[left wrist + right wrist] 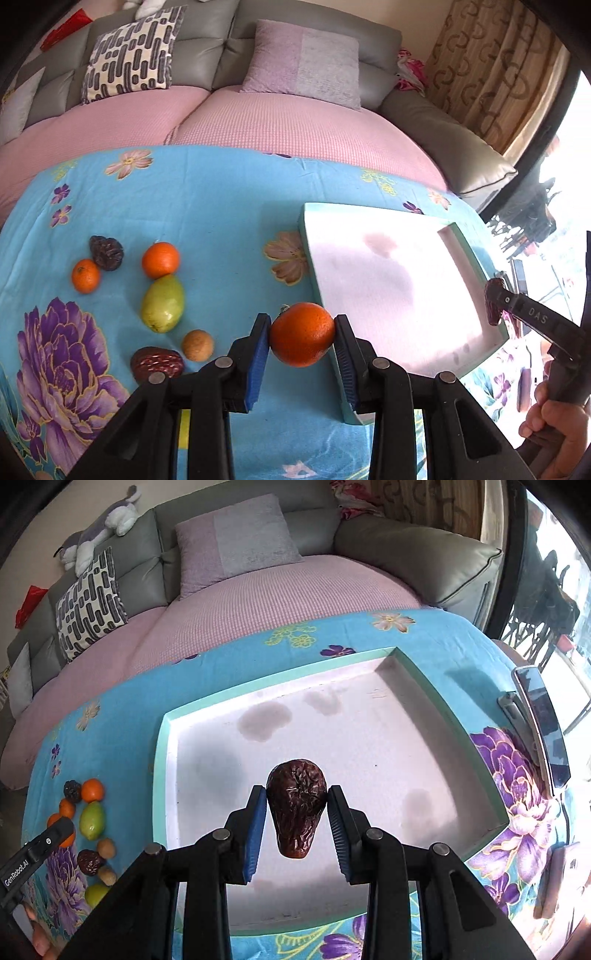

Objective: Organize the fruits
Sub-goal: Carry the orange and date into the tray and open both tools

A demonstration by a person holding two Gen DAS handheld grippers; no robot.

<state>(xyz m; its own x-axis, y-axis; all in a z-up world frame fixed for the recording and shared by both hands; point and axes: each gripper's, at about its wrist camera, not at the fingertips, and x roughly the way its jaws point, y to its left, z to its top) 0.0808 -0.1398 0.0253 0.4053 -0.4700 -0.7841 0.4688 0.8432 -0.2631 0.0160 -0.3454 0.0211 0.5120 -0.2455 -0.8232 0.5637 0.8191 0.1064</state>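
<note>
Right gripper grasping date, long axis lengthwise | left gripper grasping orange

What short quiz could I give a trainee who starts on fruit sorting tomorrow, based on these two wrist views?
1. Which fruit does the left gripper hold? A) green pear B) orange C) brown nut
2. True or false: the tray already holds several fruits.
3. Fill in: the right gripper holds a wrinkled dark ____ above the tray.

Key
1. B: the orange sits between the blue pads, while the green pear lies on the floral cloth.
2. False: its white floor shows only stains.
3. date.
</note>
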